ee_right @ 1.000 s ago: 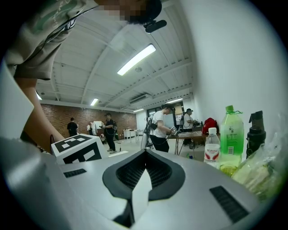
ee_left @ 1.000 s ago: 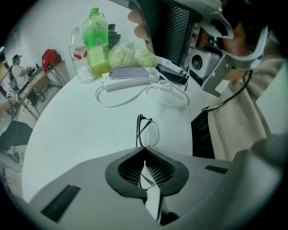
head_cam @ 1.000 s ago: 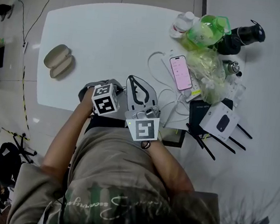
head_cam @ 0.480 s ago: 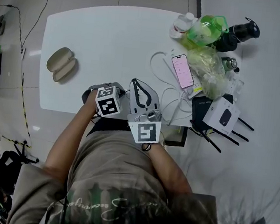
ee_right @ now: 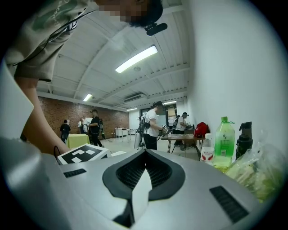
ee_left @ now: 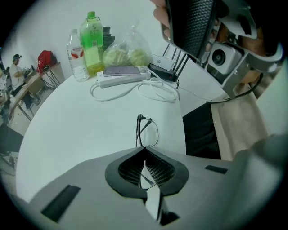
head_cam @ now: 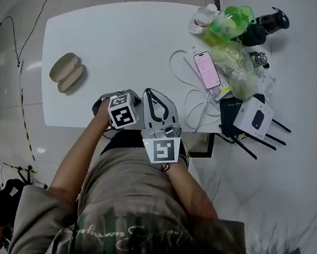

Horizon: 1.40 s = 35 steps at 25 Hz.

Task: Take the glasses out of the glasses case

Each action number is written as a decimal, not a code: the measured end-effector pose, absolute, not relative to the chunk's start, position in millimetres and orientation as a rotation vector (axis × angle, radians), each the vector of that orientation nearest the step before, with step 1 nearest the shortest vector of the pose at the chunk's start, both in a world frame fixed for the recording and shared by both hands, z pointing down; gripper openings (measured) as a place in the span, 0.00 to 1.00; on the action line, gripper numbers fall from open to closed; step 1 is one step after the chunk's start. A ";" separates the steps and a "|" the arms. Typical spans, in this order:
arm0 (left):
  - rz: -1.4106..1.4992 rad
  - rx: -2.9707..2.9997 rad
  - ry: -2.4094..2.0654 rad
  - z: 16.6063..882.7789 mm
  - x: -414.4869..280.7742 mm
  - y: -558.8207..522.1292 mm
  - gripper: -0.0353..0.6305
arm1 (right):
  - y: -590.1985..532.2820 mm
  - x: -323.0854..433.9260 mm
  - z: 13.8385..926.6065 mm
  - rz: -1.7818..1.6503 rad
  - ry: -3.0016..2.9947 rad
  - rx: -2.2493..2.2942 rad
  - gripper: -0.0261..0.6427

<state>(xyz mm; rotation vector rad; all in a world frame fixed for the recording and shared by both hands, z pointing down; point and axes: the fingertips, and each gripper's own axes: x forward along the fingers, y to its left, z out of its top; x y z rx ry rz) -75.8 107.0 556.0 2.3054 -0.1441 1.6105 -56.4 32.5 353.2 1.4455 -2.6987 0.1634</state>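
Pinching a pair of thin, dark-framed glasses [ee_left: 146, 131] at the very tips of its jaws, the left gripper [ee_left: 143, 147] is clenched on the frame. The lenses stick out beyond the tips, turned nearly edge-on to its camera. The glasses sit over the near edge of the white table [head_cam: 117, 40], just in front of the person's body; whether they touch the tabletop cannot be told.

The beige oval glasses case [head_cam: 66, 72] lies open at the table's left side, its two halves side by side, well apart from both grippers.

The right gripper [ee_right: 145, 151] is held just beside the left one at the near edge. Its jaws are pressed together with nothing between them.

Clutter fills the table's right end. It includes a pink-screened phone [head_cam: 206, 69] on a white power strip [ee_left: 120, 78] with looping white cable, a tall green plastic bottle [ee_left: 92, 42], a small clear bottle [ee_left: 77, 56], a clear bag of green vegetables [ee_left: 128, 54] and a white box printed with a dark device [head_cam: 253, 118].
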 end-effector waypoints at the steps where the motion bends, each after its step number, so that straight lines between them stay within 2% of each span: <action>1: 1.611 2.309 -0.141 556.7 -76.1 107.4 0.08 | 33.2 -56.3 353.1 0.160 -2.700 1.453 0.06; 19: 1.549 2.198 -0.327 560.0 -54.4 102.5 0.08 | 33.4 -48.6 371.6 0.243 -2.783 1.126 0.06; 35: 1.599 2.158 -0.321 568.6 -34.0 107.0 0.08 | 19.4 -22.9 373.0 0.320 -2.851 1.137 0.06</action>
